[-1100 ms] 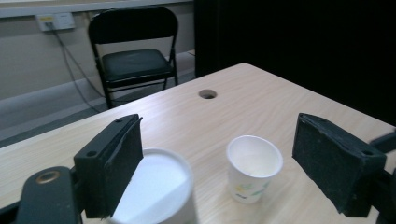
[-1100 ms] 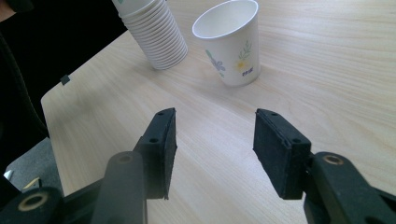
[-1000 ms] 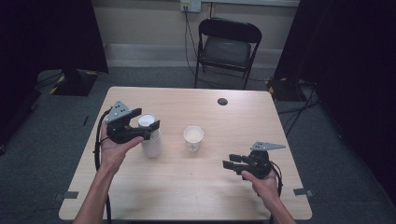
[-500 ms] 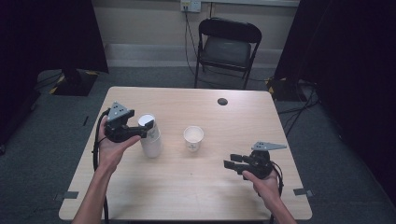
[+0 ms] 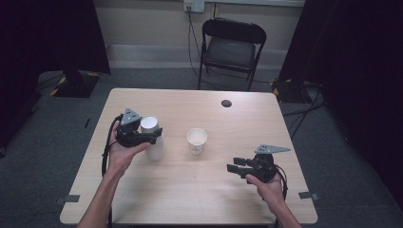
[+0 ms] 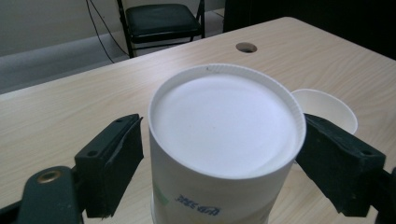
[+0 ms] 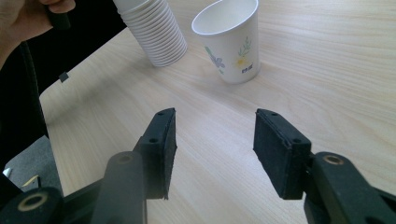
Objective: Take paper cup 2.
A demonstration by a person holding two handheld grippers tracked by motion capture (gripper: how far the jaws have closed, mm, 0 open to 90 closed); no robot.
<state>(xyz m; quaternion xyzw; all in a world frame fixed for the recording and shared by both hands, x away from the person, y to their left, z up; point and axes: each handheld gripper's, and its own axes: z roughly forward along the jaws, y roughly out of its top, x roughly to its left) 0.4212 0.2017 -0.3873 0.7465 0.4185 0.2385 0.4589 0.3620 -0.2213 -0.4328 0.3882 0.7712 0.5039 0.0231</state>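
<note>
A stack of upturned white paper cups (image 5: pixel 155 149) stands on the left part of the wooden table (image 5: pixel 190 199). My left gripper (image 5: pixel 153 134) is open, its jaws straddling the top cup (image 6: pixel 224 135); a thin gap shows at the left jaw, and the right jaw is at the cup's wall. A single upright cup with a flower print (image 5: pixel 196 141) stands mid-table, empty. My right gripper (image 5: pixel 233 165) rests low near the front right, open with nothing between its jaws. In the right gripper view (image 7: pixel 215 144) it faces the printed cup (image 7: pixel 229 39) and the stack (image 7: pixel 152 32).
A round cable hole (image 5: pixel 226 103) sits near the table's far edge. A black folding chair (image 5: pixel 231 47) stands behind the table. Dark curtains hang on both sides. Bare wood lies between the printed cup and the right gripper.
My left gripper has sunk slightly and come a little nearer around the top of the cup stack. The right gripper and the printed cup have stayed put.
</note>
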